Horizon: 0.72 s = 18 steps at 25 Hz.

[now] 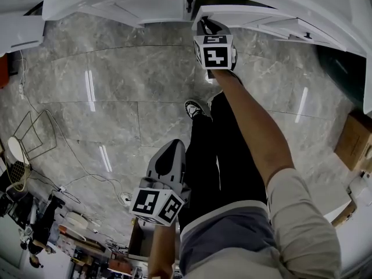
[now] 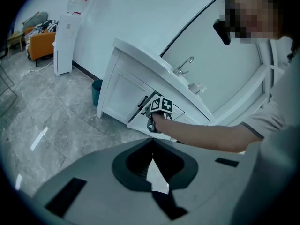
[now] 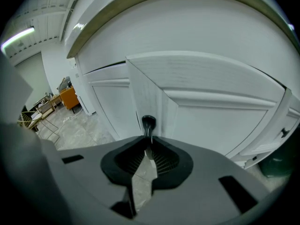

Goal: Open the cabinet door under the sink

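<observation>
- Grey marble-patterned floor tiles run up to a white vanity cabinet set against a plain white wall. Its white counter carries a chrome faucet.
- Task item: the white panelled cabinet door sits under the sink on the cabinet front. It stands ajar, with its free edge swung clear of the frame.
- Right gripper: the jaws are clamped on the slim black bar handle, which is mounted near the door's free edge.
- Left gripper: the jaws are drawn together with nothing between them. It hangs low beside the person's leg, well apart from the cabinet.
- Handling (judgement): the door is a rigid hinged panel, probably light.
  - It should swing on an arc, so a straight pull would likely strain the grip.
  - The handle looks thin, hard and smooth, and a loose hold could slip off it.
  - Take hold across the bar and follow the arc.
- View differences:
  - The right gripper view shows the jaw contact on the handle and the door's edge, but not the sink.
  - Only the left gripper view shows the whole cabinet, the faucet and a dark teal bin beside the cabinet.
  - The head view shows both grippers at once, plus the neighbouring door.
</observation>
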### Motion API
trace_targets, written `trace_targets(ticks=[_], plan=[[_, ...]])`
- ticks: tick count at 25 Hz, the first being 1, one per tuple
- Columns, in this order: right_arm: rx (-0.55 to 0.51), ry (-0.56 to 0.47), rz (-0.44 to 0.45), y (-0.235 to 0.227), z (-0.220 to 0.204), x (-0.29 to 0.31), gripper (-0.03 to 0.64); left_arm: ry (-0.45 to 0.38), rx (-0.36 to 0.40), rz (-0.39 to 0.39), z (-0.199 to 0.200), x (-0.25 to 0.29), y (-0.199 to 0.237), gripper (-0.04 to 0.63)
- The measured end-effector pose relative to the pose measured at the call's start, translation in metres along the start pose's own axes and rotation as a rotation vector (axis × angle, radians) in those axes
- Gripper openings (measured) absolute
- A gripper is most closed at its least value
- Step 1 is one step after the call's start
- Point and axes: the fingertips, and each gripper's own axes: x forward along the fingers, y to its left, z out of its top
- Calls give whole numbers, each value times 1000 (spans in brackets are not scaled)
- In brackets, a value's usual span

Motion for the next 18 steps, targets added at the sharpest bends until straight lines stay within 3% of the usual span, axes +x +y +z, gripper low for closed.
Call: trace_targets(ticks=[5, 10, 18], plan=[[-2, 2, 6, 1, -4, -2, 55, -17, -31, 3, 0, 1, 3, 0], [-26, 11, 14, 3, -10, -8, 55, -1, 16, 50, -12, -2, 9, 0], [-27, 19, 18, 3, -22, -19, 55, -12, -4, 42, -24, -4, 3, 0]])
